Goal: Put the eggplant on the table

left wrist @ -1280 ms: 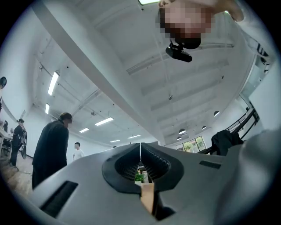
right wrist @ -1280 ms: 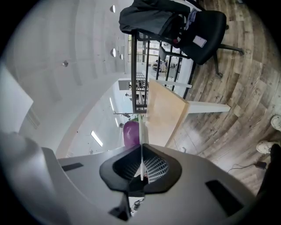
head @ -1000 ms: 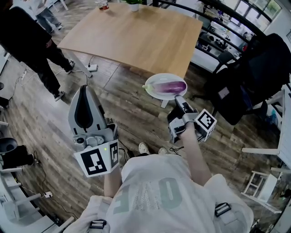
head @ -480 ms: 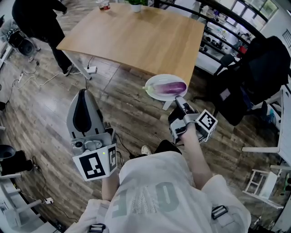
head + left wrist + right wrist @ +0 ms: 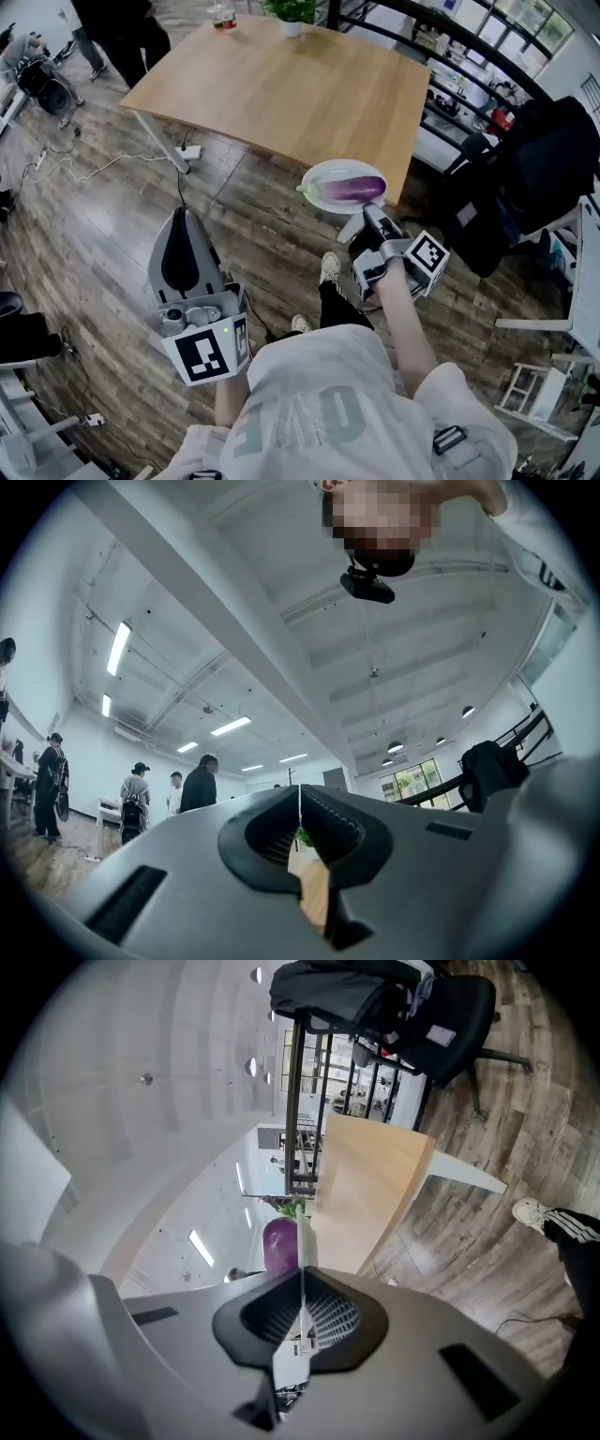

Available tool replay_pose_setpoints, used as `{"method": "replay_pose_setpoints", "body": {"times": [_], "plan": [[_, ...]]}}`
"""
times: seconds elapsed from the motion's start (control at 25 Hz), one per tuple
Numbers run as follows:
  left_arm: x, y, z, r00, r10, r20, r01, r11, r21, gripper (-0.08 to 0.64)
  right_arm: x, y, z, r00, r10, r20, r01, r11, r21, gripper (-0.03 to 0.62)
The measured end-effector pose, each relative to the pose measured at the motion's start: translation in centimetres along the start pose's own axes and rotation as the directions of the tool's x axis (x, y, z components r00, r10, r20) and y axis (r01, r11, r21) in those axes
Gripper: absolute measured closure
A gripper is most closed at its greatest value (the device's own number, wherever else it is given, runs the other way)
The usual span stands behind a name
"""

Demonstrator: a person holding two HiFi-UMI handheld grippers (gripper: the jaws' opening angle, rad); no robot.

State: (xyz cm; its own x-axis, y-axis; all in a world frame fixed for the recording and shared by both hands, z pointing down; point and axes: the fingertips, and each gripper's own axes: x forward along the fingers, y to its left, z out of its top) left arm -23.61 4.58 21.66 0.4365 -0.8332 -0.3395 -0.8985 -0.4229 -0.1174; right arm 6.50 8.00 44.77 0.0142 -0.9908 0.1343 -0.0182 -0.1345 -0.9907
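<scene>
A purple eggplant [image 5: 354,188] lies on a white plate [image 5: 319,174] held in the air just off the near right corner of the wooden table [image 5: 281,84]. My right gripper [image 5: 367,215] is shut on the plate's near rim. In the right gripper view the rim shows as a thin white edge [image 5: 302,1232] between the closed jaws, with the eggplant [image 5: 278,1246] beyond it. My left gripper [image 5: 185,215] hangs over the floor at the left, shut and empty; in the left gripper view [image 5: 300,794] it points up toward the ceiling.
A potted plant [image 5: 292,10] and a cup [image 5: 222,14] stand at the table's far edge. A black chair draped with dark clothing [image 5: 530,159] is at the right. A person in dark clothes [image 5: 127,28] stands far left. Cables and a power strip [image 5: 190,150] lie on the floor.
The plate with the eggplant and my right gripper have come closer to the table's corner. The person in dark clothes has walked off toward the far left. My left gripper stays shut.
</scene>
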Motion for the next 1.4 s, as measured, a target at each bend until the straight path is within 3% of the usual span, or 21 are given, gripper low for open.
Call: {"method": "replay_pose_setpoints", "body": {"times": [0.4, 0.84, 1.16, 1.4], "plan": [[2.9, -1.6, -2.6, 1.000, -0.016, 0.009, 0.016, 0.998, 0.066, 0.548, 5.3, -0.6, 1.9, 0.999, 0.053, -0.005, -0.053, 0.999, 0.011, 0.568], [18.1, -2.6, -4.9, 0.999, 0.051, 0.005, -0.051, 0.996, 0.074, 0.548, 16.8, 1.6, 9.4, 0.999, 0.014, -0.048, -0.015, 1.000, -0.025, 0.568], [26.4, -3.7, -7.8, 0.993, 0.118, 0.008, -0.119, 0.989, 0.085, 0.548, 23.7, 1.9, 12.2, 0.989, 0.005, -0.147, -0.012, 0.999, -0.042, 0.568], [31.0, -6.2, -8.9, 0.993, 0.114, -0.015, -0.112, 0.989, 0.098, 0.548, 27.2, 2.8, 13.9, 0.977, 0.009, -0.214, -0.020, 0.999, -0.049, 0.568]]}}
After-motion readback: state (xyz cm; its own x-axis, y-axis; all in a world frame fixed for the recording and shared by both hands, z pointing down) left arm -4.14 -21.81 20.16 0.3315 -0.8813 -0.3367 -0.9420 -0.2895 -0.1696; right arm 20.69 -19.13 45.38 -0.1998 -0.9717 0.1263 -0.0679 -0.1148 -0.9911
